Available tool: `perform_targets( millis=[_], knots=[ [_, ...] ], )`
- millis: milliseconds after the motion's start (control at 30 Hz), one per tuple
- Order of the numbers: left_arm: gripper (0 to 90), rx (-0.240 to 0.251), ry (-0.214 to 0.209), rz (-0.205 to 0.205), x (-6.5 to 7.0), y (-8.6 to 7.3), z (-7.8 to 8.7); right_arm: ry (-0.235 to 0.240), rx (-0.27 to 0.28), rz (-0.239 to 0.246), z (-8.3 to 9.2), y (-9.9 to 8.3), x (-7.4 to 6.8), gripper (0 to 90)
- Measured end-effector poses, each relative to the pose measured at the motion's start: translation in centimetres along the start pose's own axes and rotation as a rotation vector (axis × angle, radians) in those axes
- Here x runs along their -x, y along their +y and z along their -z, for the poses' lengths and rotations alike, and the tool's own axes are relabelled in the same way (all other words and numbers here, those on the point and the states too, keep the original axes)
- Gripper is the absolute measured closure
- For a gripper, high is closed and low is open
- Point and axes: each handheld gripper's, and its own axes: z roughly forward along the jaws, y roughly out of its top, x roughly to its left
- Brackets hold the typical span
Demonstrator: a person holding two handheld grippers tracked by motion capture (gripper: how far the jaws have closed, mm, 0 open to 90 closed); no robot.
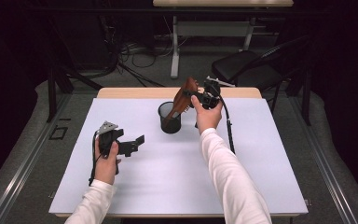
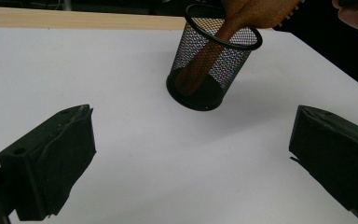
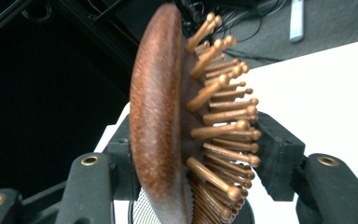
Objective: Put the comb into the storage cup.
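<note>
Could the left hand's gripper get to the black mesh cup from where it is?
Probably yes. The left gripper is open and aimed toward the mesh cup, with bare white table between them. The wooden hairbrush leaning out of the cup, with the right gripper around it, crowds only the far side.

My left gripper (image 1: 129,145) low over desk, jaws spread wide, nothing between them, pointing right and slightly away from me. Left hand (image 1: 106,161) wrapped round its body, white-sleeved left forearm (image 1: 91,205) coming in from bottom edge. My right gripper (image 1: 204,99) raised at far side, jaws pointing left, standing either side of head of brown wooden hairbrush (image 3: 168,121). Right hand (image 1: 207,117) beneath gripper body, right forearm (image 1: 228,177) stretched long, angled up from bottom.
</note>
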Motion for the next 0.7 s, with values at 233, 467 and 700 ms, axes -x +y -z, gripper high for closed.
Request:
perform_targets(
  millis=[233,467,700],
  knots=[
    [0.4,-0.001,0.000,0.001,0.02,-0.03,-0.03,-0.002,-0.019,0.019,-0.12,-0.09,0.04,40.8],
    [0.4,0.000,0.001,0.001,0.02,-0.03,-0.02,-0.013,-0.025,0.048,-0.12,-0.06,0.11,37.3],
    [0.4,-0.001,-0.001,0.003,0.03,-0.05,-0.07,-0.017,-0.029,0.070,-0.13,-0.03,0.20,34.8]
  ],
)
